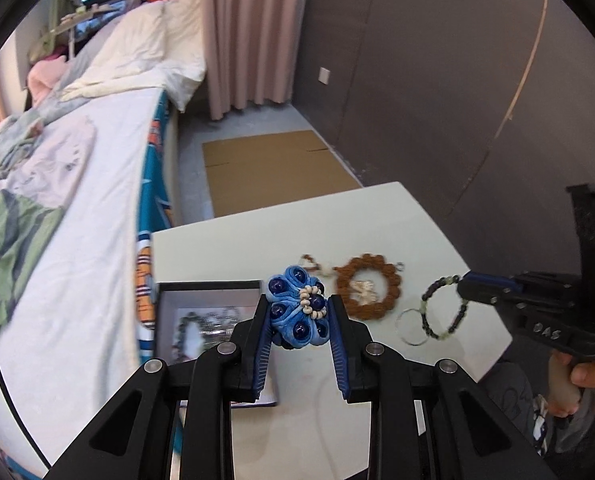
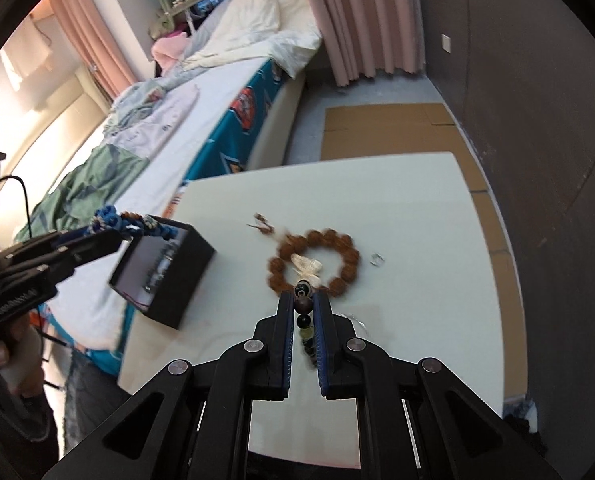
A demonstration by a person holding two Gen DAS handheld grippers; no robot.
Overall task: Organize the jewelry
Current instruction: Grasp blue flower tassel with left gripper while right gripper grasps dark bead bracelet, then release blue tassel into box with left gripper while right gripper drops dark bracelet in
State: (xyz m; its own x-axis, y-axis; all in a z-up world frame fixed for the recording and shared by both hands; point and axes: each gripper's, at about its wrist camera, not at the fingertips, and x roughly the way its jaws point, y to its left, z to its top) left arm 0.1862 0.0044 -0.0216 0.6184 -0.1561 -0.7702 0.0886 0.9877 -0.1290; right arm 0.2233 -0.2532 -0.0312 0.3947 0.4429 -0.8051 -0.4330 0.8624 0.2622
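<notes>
In the left wrist view my left gripper [image 1: 299,305] is shut on a blue fabric bracelet [image 1: 293,312] set with dark blue beads and a row of small cream beads, held above the white table. Below it, to the left, stands an open black box [image 1: 201,316] with jewelry inside. My right gripper [image 2: 302,298] is shut on a string of dark and pale green beads [image 2: 302,307]. In the left wrist view that string [image 1: 443,308] hangs as a loop from the right gripper [image 1: 467,286], with a metal ring [image 1: 411,327] at its bottom. A brown bead bracelet [image 2: 313,260] lies flat on the table.
The white table [image 2: 417,220] also carries a small metal ring [image 2: 376,259] and a short brown beaded piece [image 2: 262,224]. The black box [image 2: 165,276] sits at the table's left edge, beside a bed [image 2: 157,128]. Flat cardboard [image 2: 389,132] lies on the floor beyond, near a dark wall.
</notes>
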